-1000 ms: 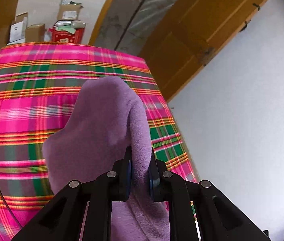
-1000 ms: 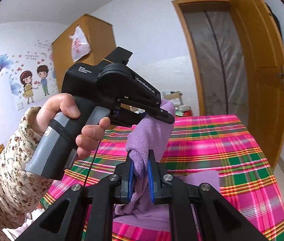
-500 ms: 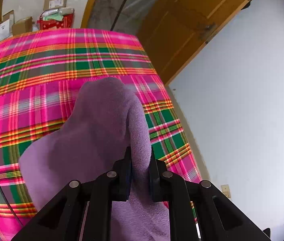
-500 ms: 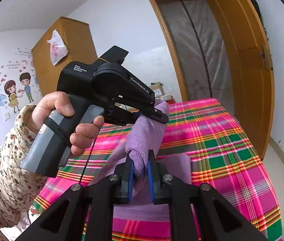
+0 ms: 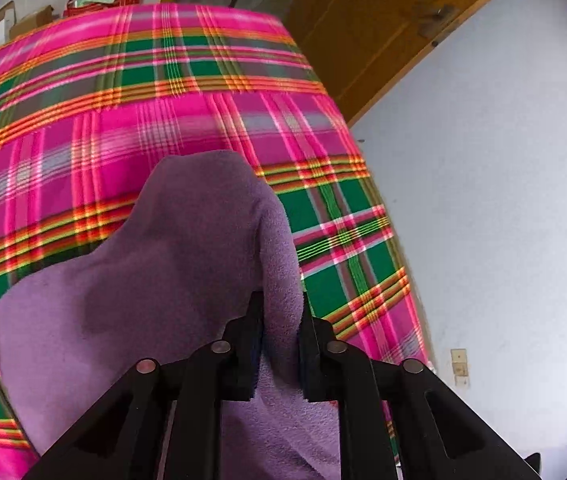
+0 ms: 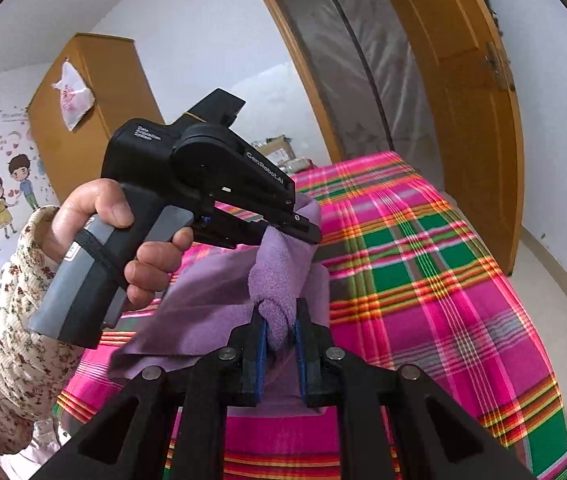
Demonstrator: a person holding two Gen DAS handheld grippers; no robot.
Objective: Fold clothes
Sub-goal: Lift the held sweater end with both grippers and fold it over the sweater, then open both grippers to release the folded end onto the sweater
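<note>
- Pinching a thick fold of the purple fleece garment, my left gripper has its fingers clamped on the cloth, the fabric bulging up between the two pads.
- From the left wrist view I see the garment rising as a hump from the fingers toward 12 o'clock, with a flatter part spreading out toward 9 o'clock over the plaid blanket.
- My right gripper is likewise closed on a rolled edge of the same garment; its blue-lined fingers press the roll from both sides.
- In the right wrist view I see the left gripper at about 12 o'clock, just beyond my fingers, biting the top of the cloth; the short stretch of fleece between the two grips is bunched, and the rest droops toward 9 o'clock onto the blanket.
- A hand in a floral sleeve wraps the grey handle at about 9 o'clock.
- A wooden door stands at 1 o'clock, a wardrobe at 10 o'clock.
- Cardboard boxes sit past the blanket's far edge at 11 o'clock in the left wrist view.
</note>
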